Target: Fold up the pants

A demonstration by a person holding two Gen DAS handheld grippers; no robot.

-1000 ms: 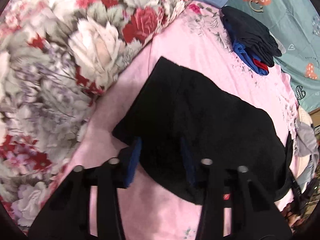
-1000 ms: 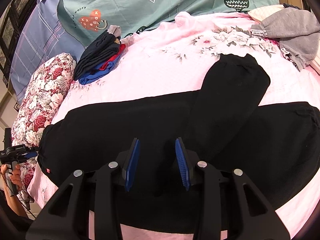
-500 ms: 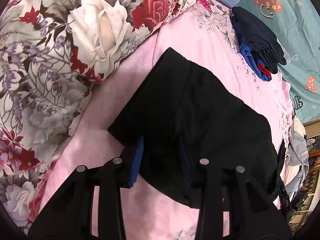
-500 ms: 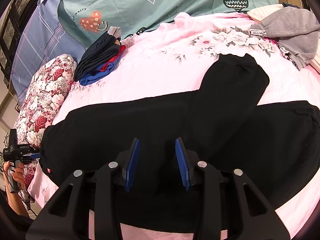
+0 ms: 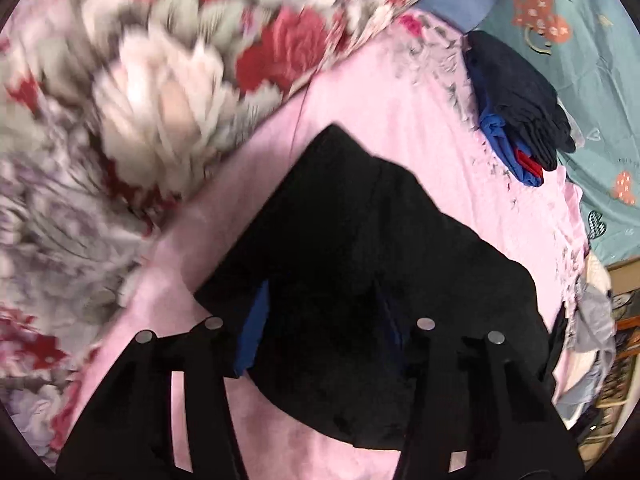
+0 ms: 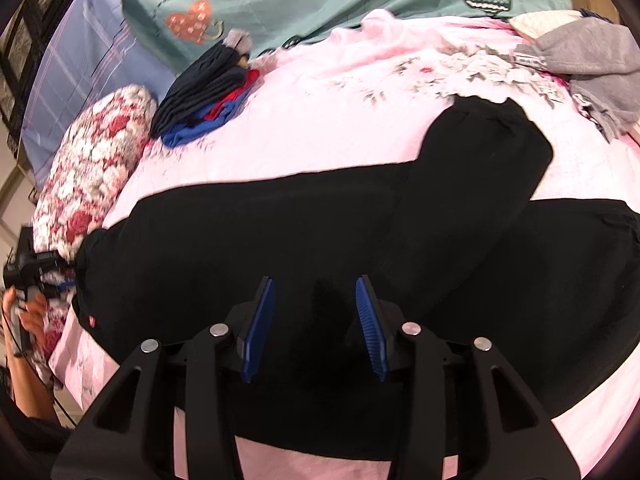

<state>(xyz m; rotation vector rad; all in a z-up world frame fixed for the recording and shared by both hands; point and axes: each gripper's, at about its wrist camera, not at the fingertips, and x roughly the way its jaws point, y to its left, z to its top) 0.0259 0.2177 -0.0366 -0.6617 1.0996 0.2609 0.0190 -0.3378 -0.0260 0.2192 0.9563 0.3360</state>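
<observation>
Pink floral-print bedsheet (image 6: 340,128) spreads ahead of both my claws; it carries everything. Black soft-fabric pants (image 6: 280,232) lie flat across it, directly under and ahead of my right claw (image 6: 316,324), waist end far off to that claw's left, legs running to its right. One leg is thrown diagonally over the other, its cuff pointing away up-right, so the legs are not aligned. Judgement: folding is barely begun; legs still need stacking edge to edge, then the length must be folded down, perhaps twice. Red-and-white rose-patterned bolster pillow (image 5: 160,112) fills the ground left of my left claw (image 5: 320,320), blurred in that view. Under the left claw sits the waist end of the pants (image 5: 360,260), corner pointing away from me. Left claw's blue pads stand apart with black cloth lying between them; not pinched, as far as I can see. Right claw likewise apart, pads hovering over the seat area, cloth between them but no grip visible. Stack of folded dark navy, blue and red garments (image 6: 204,92) sits far ahead-left of the right claw, well apart from the pants. Grey crumpled garment (image 6: 592,64) far ahead-right, near the sheet's edge.
</observation>
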